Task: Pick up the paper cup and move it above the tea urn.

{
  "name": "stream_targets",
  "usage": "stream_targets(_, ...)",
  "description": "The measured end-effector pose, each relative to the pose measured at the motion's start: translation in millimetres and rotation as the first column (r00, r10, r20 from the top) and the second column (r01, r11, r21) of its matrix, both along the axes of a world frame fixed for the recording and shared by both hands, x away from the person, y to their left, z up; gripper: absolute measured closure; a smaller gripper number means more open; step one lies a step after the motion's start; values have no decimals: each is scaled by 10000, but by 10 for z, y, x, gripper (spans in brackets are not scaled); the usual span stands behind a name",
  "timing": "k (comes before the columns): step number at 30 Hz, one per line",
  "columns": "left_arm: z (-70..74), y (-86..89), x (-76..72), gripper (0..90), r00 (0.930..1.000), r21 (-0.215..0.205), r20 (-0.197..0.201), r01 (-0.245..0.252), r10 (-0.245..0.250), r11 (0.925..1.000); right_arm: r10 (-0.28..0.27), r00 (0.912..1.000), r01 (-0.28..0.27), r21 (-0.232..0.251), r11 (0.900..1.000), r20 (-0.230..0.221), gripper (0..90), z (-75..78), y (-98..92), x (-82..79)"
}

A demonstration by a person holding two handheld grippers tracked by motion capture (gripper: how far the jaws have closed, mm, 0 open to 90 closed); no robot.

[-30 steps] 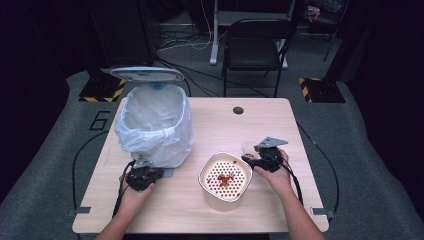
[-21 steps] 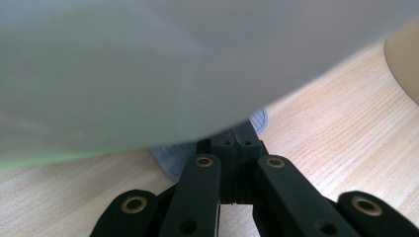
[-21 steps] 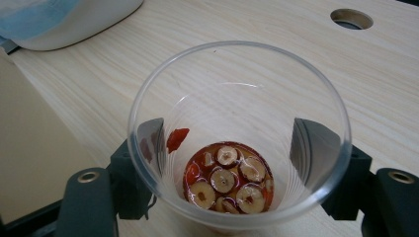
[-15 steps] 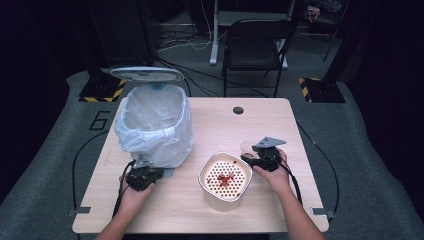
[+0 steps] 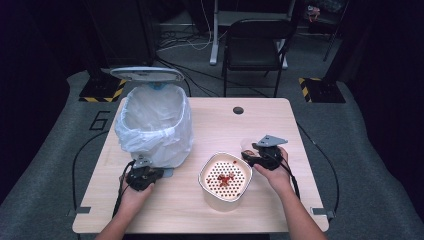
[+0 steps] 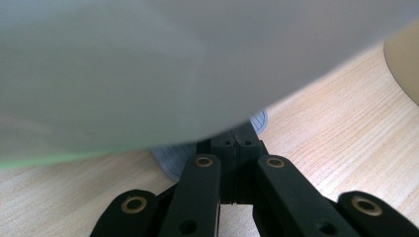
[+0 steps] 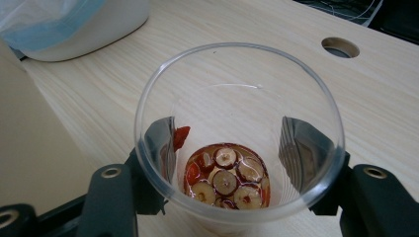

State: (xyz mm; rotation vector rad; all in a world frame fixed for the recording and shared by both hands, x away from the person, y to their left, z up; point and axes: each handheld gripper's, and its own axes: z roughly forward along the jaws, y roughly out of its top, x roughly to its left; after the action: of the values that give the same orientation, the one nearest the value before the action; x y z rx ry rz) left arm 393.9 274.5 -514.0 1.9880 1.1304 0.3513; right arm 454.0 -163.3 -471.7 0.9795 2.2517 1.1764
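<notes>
**Right jaws clamp a cup; left jaws together at the bin**

The right gripper (image 7: pixel 237 197) clamps a clear cup (image 7: pixel 238 133) holding red slices (image 7: pixel 226 177), at 3 o'clock of the perforated container (image 5: pixel 226 181). The left gripper's (image 6: pixel 236 148) jaws meet at a grey pedal (image 6: pixel 173 158) under the lined bin (image 5: pixel 156 125).

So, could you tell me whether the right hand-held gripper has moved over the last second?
No; the right hand-held gripper remains beside the cream perforated strainer bowl.

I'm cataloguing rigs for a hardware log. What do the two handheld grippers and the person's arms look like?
Both the left gripper and the right gripper are black, with brass-coloured rivets in the jaw links. The right one carries a grey three-cornered plate. A black cable trails from each. The forearms are bare, with no sleeves visible.
</notes>
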Motion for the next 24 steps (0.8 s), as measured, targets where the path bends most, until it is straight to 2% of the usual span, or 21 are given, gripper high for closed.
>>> stream_targets(7, 3, 5, 0, 900, 10000, 63, -33, 42, -42, 10000, 146, 9997, -147, 24, 9999, 205, 396, 139, 10, -17)
stream_targets(14, 6, 11, 4, 900, 10000, 133, -9, 81, -81, 9999, 283, 9985, -286, 62, 9996, 473, 403, 364, 24, -44)
stream_targets(24, 6, 7, 4, 900, 10000, 93, -19, 55, -55, 9999, 811, 9942, -790, -319, 9964, 700, 410, 676, 70, -90)
